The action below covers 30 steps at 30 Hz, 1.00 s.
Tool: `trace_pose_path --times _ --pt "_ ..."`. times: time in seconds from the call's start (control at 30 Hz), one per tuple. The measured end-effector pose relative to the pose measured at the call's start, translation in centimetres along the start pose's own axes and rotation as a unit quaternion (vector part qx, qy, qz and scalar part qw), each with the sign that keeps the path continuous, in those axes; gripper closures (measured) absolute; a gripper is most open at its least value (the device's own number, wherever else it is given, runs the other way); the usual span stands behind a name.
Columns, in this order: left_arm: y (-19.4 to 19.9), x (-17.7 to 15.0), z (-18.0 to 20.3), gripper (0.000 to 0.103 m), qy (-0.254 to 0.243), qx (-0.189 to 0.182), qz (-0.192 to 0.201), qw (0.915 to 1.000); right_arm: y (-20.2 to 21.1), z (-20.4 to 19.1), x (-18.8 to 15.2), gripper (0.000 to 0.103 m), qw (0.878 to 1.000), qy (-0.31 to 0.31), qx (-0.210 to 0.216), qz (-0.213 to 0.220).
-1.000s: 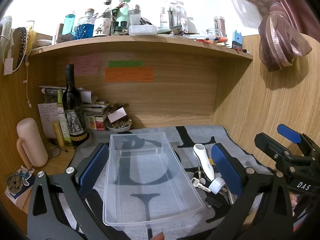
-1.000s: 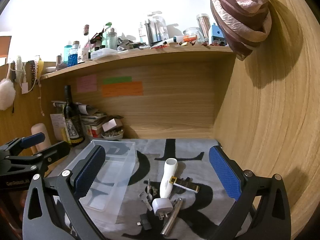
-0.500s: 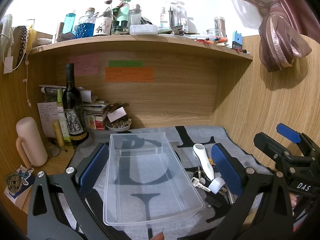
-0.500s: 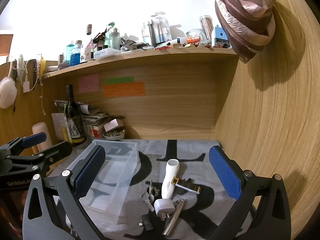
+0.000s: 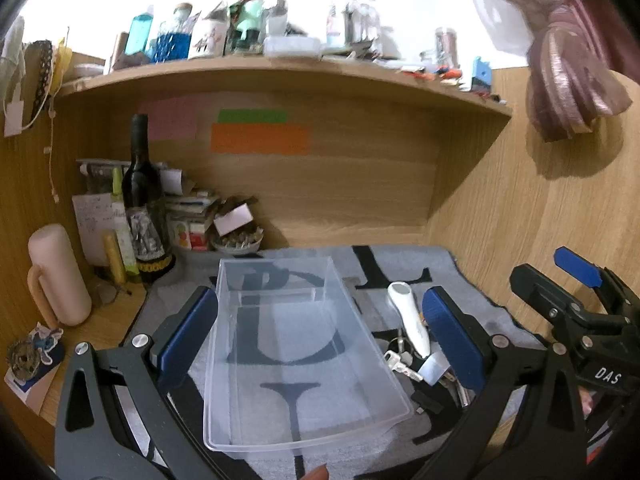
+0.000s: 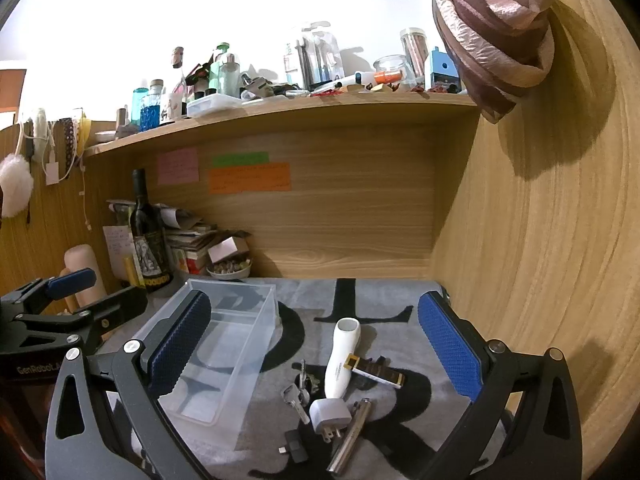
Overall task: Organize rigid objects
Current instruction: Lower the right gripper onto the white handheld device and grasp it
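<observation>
the left gripper (image 5: 320,332) is spread wide, its blue pads standing either side of the clear plastic bin (image 5: 296,344) without touching it; the bin lies lengthwise between them on the grey mat (image 5: 472,304), empty, its near rim close to the camera. the right gripper (image 6: 316,344) is also wide open and holds nothing. between its fingers, on the mat just right of the bin, lies a small heap: a white handheld device (image 6: 342,356) pointing away toward the far wall, a small dark box with a yellow end (image 6: 378,372) touching its right side, a bunch of keys (image 6: 298,392) to its left, a white plug adapter (image 6: 330,416) at its near end, a metal tube (image 6: 350,436) slanting nearer still, and a small black piece (image 6: 294,446) nearest. a wine bottle (image 6: 148,236) stands far left.
</observation>
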<state>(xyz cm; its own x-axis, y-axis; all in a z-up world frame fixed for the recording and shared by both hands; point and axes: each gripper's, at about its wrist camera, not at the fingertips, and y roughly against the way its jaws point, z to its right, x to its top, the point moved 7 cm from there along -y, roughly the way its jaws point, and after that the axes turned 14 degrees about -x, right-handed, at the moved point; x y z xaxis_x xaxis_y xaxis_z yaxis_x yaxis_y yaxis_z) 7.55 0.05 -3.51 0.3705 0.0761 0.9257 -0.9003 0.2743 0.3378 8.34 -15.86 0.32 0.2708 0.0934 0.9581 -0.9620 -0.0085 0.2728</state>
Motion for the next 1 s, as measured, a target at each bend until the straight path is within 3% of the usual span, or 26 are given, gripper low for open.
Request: trace_pose_path --times 0.3,0.53,0.63,0.77,1.0 --pt "-0.9 -0.2 -3.7 0.000 0.019 0.005 -0.020 0.9996 -2.4 0.2 -1.2 0.000 0.999 0.011 -0.016 -0.029" --pt "-2.3 -0.4 -8.7 0.000 0.021 0.034 -0.066 0.9970 -5.3 1.5 -2.2 0.000 0.997 0.018 -0.039 -0.066" --pt "-3.6 -1.1 -11.1 0.021 0.029 0.042 -0.107 0.9930 -6.7 2.2 -2.5 0.000 0.995 0.019 -0.051 -0.084" --pt "-5.6 -2.3 -13.2 0.027 0.055 0.026 -0.152 0.9865 -8.2 2.6 -2.8 0.006 0.992 0.029 -0.061 -0.103" --pt "-8.5 -4.4 -14.5 0.057 0.093 -0.007 -0.222 0.9705 -11.6 3.6 -4.1 0.020 0.985 0.027 -0.060 -0.161"
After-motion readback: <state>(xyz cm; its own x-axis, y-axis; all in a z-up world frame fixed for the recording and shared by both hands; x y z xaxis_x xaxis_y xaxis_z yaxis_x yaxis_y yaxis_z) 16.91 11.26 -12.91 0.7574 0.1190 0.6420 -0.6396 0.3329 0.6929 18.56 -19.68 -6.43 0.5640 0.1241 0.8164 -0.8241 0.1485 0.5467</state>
